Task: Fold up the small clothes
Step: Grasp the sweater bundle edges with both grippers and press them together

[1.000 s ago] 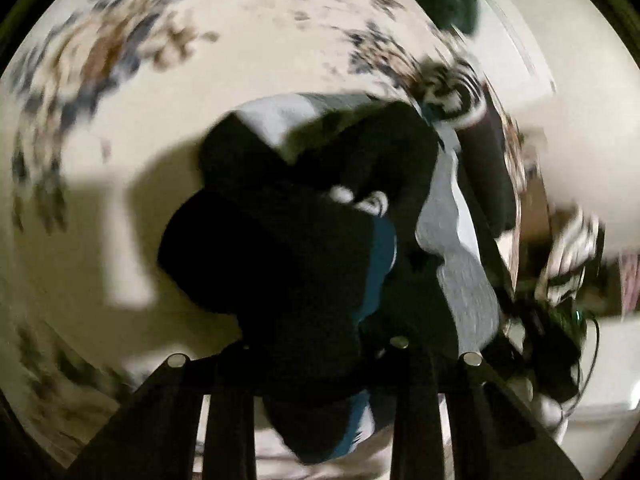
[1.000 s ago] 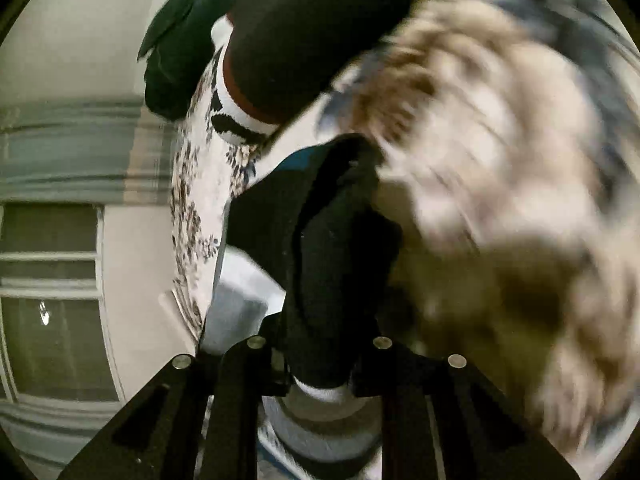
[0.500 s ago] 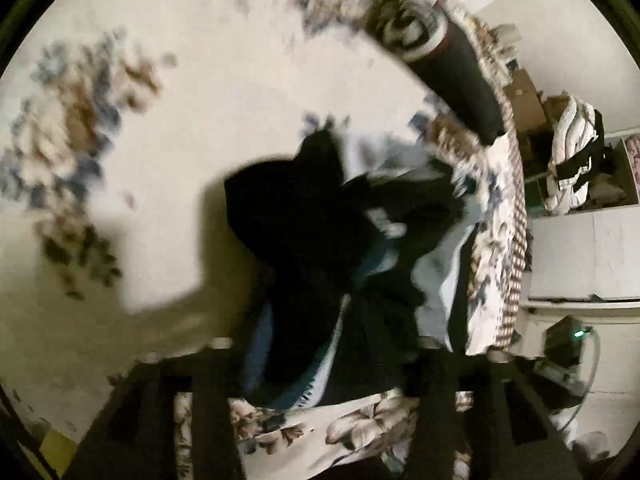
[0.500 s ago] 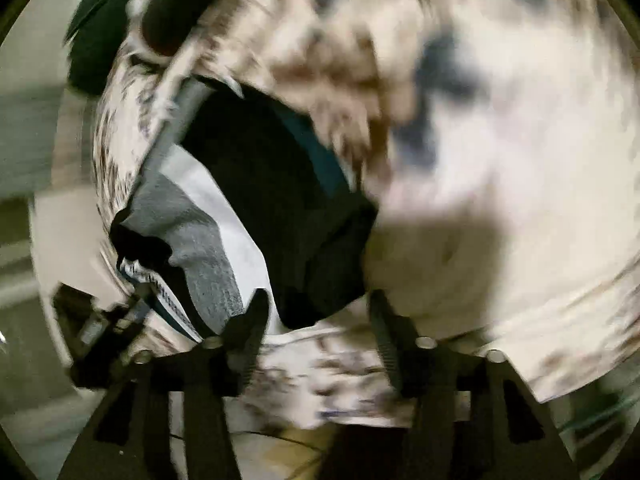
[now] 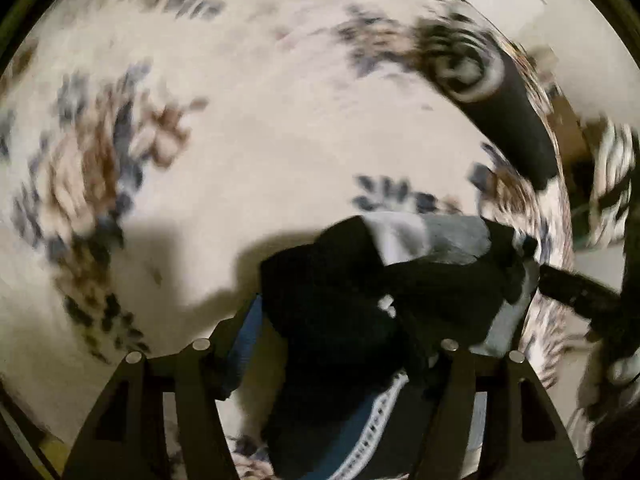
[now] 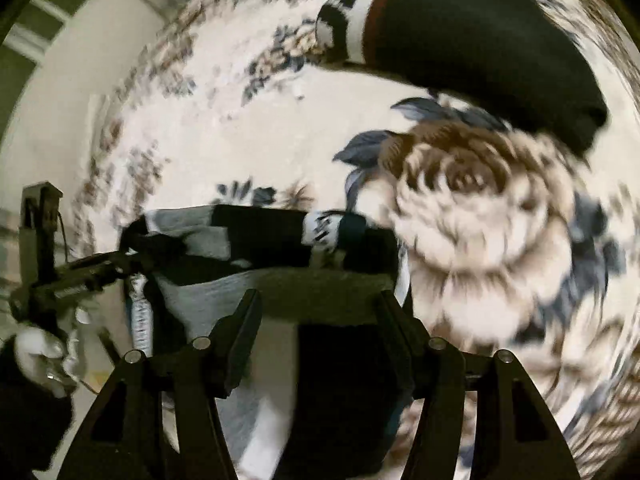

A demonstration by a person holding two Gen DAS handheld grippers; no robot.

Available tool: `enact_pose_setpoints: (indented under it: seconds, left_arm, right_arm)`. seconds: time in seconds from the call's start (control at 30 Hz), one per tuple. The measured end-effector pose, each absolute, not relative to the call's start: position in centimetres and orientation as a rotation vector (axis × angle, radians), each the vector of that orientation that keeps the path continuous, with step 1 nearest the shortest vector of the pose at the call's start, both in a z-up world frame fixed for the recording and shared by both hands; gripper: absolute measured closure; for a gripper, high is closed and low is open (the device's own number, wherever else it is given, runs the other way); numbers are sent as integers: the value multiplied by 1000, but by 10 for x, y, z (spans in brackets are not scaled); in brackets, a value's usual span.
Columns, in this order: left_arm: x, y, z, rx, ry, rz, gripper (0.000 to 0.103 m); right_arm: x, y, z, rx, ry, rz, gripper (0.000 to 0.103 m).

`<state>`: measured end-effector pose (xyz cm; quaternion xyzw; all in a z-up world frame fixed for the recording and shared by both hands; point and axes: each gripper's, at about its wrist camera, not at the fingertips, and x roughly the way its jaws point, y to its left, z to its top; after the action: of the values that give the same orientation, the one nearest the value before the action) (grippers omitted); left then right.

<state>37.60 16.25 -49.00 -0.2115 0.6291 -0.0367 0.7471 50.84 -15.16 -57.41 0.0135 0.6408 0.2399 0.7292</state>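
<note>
Now, step: the garment (image 5: 340, 308) lies bunched near the bed's (image 5: 248, 160) edge, only partly folded by my judgement.
Left gripper (image 5: 324, 364): fingers apart, dark cloth between them; a grip is not clear.
Right gripper (image 6: 318, 320): fingers spread wide over the garment's (image 6: 256, 240) grey panel, not closed on it.
Next: likely flatten, then take an edge and fold across.
Surface: floral bedspread; a rolled sock (image 6: 460, 36) lies well apart.
Room: pale wall (image 6: 44, 128), dim, blurred.

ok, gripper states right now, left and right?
Left gripper: open, astride the black, grey and blue garment.
Right gripper: open, same garment between its fingers.
</note>
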Motion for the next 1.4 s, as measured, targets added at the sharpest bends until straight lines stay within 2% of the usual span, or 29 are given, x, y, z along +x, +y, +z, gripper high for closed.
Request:
enact_pose_setpoints:
  seconds: [0.1,0.33,0.37,0.4,0.43,0.53,0.67,0.7,0.87,1.03,1.07,1.1,1.13,1.17,1.2,1.23,1.33,1.37,1.4]
  left_arm:
    - [375,177,-497,-549,1377,-71,40]
    - [365,168,-492,-505,1372,-77,40]
    - [365,169,-490,-507,1369,-73,40]
    - [365,169,-487,-498,1363,-64,40]
    - [365,170,-484,-491,1357,-60,40]
    - [363,172,-469,-477,1337,-59,41]
    - [357,165,-438,-438,1292,-85,42]
    - [357,162,-433,-432,1288,-101,42]
    - [374,127,-415,-308,1283,-219,42]
    - [399,88,-442,-150,1369,-351,42]
    - [403,80,-450,-116,1389,-384,42]
    - [405,74,-455,-89,1403,-406,43]
    - [406,70,-458,-58,1406,-423,43]
    - [407,67,-459,-37,1404,-445,47]
    - [407,63,-458,-11,1393,-481,54]
    - [407,60,-458,18,1383,-507,67]
    - [404,57,-454,76,1356,-546,81]
    - [403,58,-452,78,1348,-549,84]
    - [402,58,-449,83,1343,-548,84]
  right_arm:
    - [514,-143,-573,-14,1400,572,41]
    - [510,-145,-587,-40,1409,647,41]
    - [509,-142,-588,-44,1400,667,49]
    - [506,-139,-587,-65,1377,681,87]
    - [504,-136,-585,-103,1361,677,95]
    - [501,-143,-568,-90,1286,637,96]
    - [513,-174,-554,59,1235,517,97]
    - [519,-181,-555,94,1240,493,101]
    - [527,-185,-564,131,1274,485,101]
    - [526,-185,-567,174,1367,577,97]
    - [526,-184,-565,157,1373,594,91]
    - [525,-181,-563,124,1378,625,72]
    - [525,-178,-562,108,1383,651,58]
    - [525,-173,-562,91,1392,685,39]
    - [525,-166,-562,68,1410,733,29]
    - [525,-157,-565,27,1433,775,27]
    - [523,-125,-580,-201,1459,819,26]
    - [522,-120,-584,-232,1469,830,32]
    - [520,-114,-587,-263,1466,842,70]
